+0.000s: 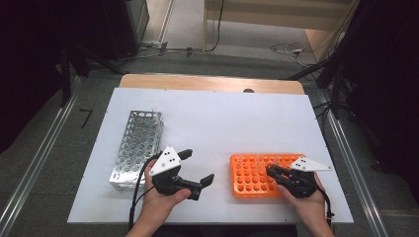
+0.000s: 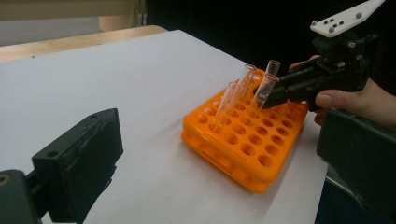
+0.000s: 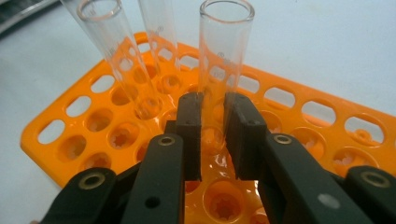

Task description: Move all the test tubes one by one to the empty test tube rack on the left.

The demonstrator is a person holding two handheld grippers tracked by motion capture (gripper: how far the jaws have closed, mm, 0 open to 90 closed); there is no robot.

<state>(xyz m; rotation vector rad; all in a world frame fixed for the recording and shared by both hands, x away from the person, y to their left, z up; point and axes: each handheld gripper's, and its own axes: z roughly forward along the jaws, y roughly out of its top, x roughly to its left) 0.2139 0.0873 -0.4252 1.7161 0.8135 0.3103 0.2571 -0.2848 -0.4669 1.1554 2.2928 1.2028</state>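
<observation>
Right now the right tongs point(image 3: 212, 135) are pinching a clear glass test tube point(image 3: 223, 56) low on its side. Both black pads press on the glass, one from each side, so the tube cannot slip. It stands in a hole of the orange tube rack point(image 3: 289, 100), near the middle, and leans a little. Two more test tubes point(image 3: 114, 56) stand in holes just beside it, tilted too, because the holes are wider than the tubes.

From the left tongs' camera, the right tongs point(image 2: 271, 93) come in from the side, level with the middle of the tube point(image 2: 266, 86). I think they grab there so the tube can be pulled straight up and out of its hole.

Seen from above, the orange rack point(image 1: 249, 180) lies on the white counter point(image 1: 212, 118), close to the person's right hand point(image 1: 309, 200). A shiny metal rack point(image 1: 136, 145) sits well apart on the left side. It looks empty, so maybe the tube is meant to go there.

The left tongs point(image 1: 197, 170) are spread wide and hold nothing. They hang between the two racks, perhaps waiting to help.
</observation>
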